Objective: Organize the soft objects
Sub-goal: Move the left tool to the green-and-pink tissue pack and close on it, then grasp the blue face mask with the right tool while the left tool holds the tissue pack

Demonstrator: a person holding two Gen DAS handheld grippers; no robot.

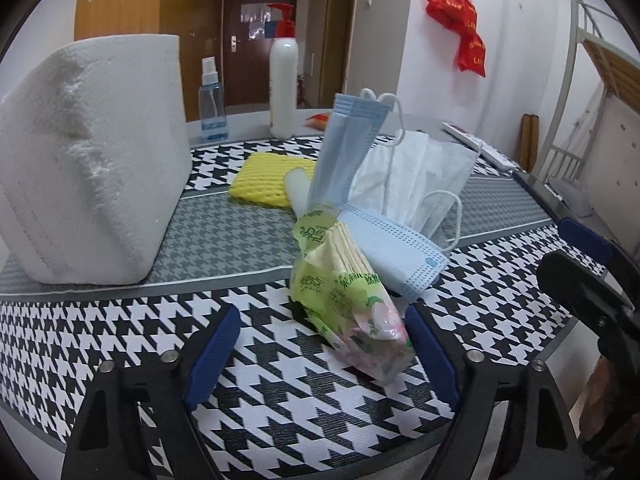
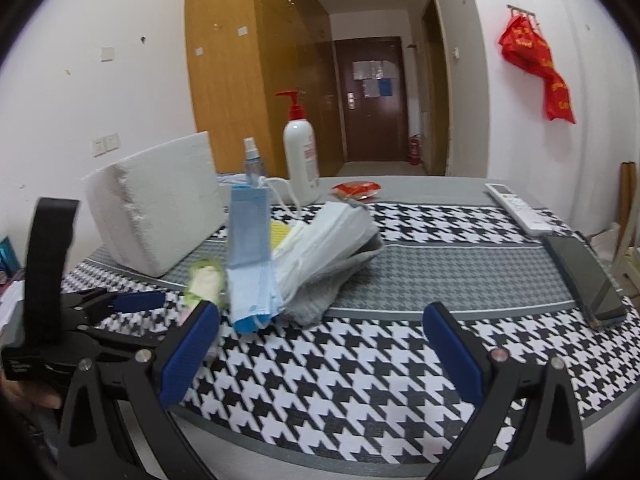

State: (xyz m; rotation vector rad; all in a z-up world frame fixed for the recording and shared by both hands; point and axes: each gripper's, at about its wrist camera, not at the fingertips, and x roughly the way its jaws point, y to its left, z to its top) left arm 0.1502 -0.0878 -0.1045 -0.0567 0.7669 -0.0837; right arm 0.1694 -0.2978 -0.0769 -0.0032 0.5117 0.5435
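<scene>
Blue-padded black fingers of the left gripper (image 1: 324, 356) stand apart in the foreground of the left wrist view, with the near end of a green-printed plastic pack of tissues (image 1: 352, 300) lying between them on the black-and-white houndstooth tablecloth (image 1: 280, 408); the right pad sits just beside the pack's crinkled end, and whether it touches cannot be told, while the left pad is clearly apart from it. Right gripper (image 2: 320, 344), seen in its own view, is wide open over bare cloth with nothing between its pads; its black body also enters the right edge of the left wrist view. Just behind the tissue pack lies a folded stack of light blue pleated face masks (image 1: 396, 248), one part flat on the cloth and another part standing upright (image 1: 344, 148). Leaning against these is a bundle of white face masks (image 1: 416, 180) with looped ear cords. Left of the masks, a yellow foam mesh pad (image 1: 266, 180) lies flat, with a pale cylinder (image 1: 298, 188) at its edge. Farther left stands a large white block of stacked paper towels (image 1: 92, 160). Behind them, near the far table edge, are a small clear blue spray bottle (image 1: 212, 104) and a tall white pump bottle with a red dispenser (image 1: 283, 76). At the right of the table lie a white remote control (image 2: 516, 208) and a dark phone (image 2: 584, 276). Red bags (image 2: 536, 68) hang on the far wall.
</scene>
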